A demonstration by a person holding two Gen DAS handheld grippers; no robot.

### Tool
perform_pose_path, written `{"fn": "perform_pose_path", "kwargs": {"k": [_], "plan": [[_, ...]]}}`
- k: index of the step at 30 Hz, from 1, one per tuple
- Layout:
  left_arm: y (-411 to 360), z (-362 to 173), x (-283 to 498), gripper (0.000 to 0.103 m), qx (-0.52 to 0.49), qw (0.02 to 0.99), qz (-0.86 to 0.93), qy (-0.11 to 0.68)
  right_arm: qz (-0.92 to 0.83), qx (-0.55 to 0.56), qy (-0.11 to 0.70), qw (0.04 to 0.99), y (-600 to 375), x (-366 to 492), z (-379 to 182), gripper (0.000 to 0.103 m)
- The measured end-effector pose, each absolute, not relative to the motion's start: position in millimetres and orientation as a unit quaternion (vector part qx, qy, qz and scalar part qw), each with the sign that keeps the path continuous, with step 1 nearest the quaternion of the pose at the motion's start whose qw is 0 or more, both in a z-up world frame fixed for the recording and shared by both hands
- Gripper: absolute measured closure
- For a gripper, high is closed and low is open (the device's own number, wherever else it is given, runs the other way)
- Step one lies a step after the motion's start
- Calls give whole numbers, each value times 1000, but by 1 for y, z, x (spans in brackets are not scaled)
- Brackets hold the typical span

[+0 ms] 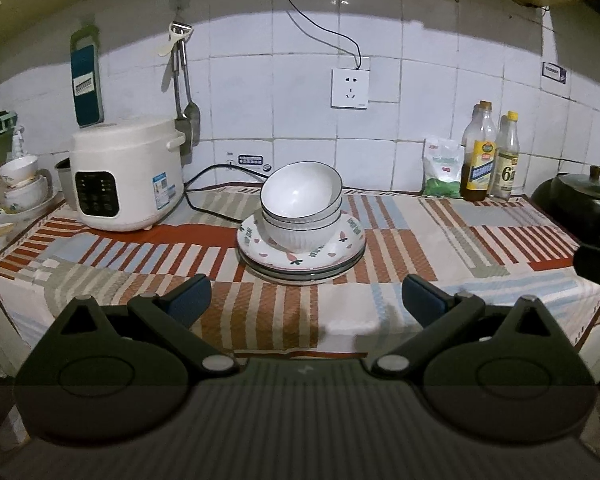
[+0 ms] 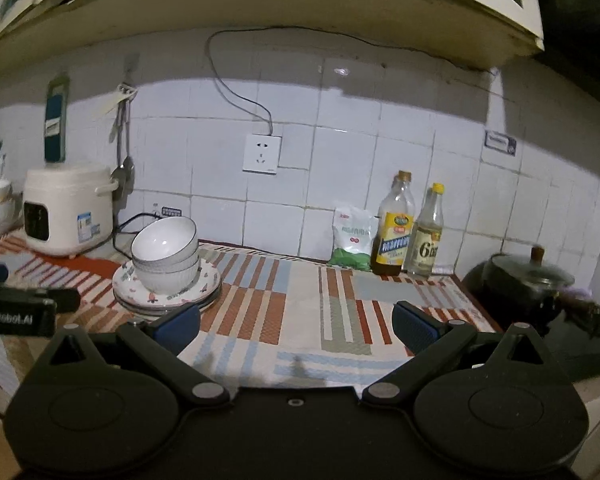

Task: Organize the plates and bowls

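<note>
A stack of white bowls with dark rims [image 1: 300, 208] sits on a stack of patterned plates [image 1: 300, 260] in the middle of the striped cloth; the top bowl tilts toward me. The stack also shows in the right wrist view, bowls [image 2: 166, 256] on plates [image 2: 168, 292], at the left. My left gripper [image 1: 306, 300] is open and empty, just in front of the plates. My right gripper [image 2: 296, 326] is open and empty, to the right of the stack over the cloth. The left gripper's body [image 2: 16, 308] shows at the left edge.
A white rice cooker [image 1: 124, 172] with its cord stands at the left, more bowls [image 1: 20, 184] beyond it. A green-white bag [image 1: 442, 168] and two bottles [image 1: 488, 156] stand by the tiled wall. A black pot [image 1: 580, 196] sits at the right. Utensils hang on the wall.
</note>
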State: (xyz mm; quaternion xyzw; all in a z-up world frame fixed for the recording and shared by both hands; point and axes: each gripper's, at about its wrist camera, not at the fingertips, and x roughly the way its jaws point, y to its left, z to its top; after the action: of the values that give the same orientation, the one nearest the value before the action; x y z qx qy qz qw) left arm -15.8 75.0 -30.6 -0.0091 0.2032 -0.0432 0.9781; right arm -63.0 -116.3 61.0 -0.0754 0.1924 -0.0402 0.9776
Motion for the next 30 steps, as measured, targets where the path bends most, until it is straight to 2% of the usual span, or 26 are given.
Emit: {"fn": "perform_pose_path", "kwargs": {"k": [9,30], "plan": [[67,-33,-22,0,20,980,-20,196,-35,-50,170,984,-130,-69,58,0],[71,-38,-29,0,15,985,6,170,-85,-59,201,974,-128,-66,51,0]]}}
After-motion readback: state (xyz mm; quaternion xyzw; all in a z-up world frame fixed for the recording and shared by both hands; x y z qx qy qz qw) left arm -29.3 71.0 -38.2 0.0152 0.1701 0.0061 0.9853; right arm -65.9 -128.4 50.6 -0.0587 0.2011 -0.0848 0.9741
